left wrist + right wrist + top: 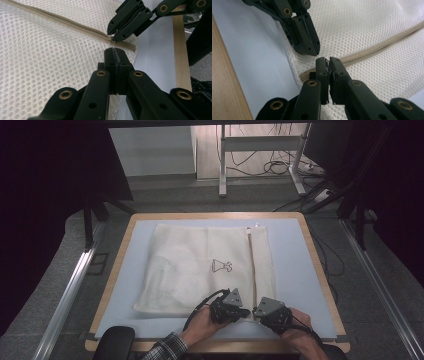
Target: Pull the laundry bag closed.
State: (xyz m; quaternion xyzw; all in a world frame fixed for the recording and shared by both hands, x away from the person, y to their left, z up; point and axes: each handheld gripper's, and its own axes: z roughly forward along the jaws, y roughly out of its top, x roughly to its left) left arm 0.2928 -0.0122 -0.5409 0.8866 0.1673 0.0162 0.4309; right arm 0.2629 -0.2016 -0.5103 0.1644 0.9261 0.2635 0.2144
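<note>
I have both tongs at the near edge of the white mesh laundry bag (200,270), which lies flat on the pale blue mat (295,265) of the wooden-edged table (320,270). The beige zipper (251,265) of the bag runs with its long axis away from me, from this near corner toward the far edge of the mat. My left gripper (115,51) is pressed together on the mesh just beside the near end of the zipper. My right gripper (326,60) is also closed, pinching something small right on the zipper line; I think it is the slider tab, but it is too small to tell. The two tips almost touch. So, in my judgement, the right hand pulls along the zipper, away from me, while the left holds the corner
</note>
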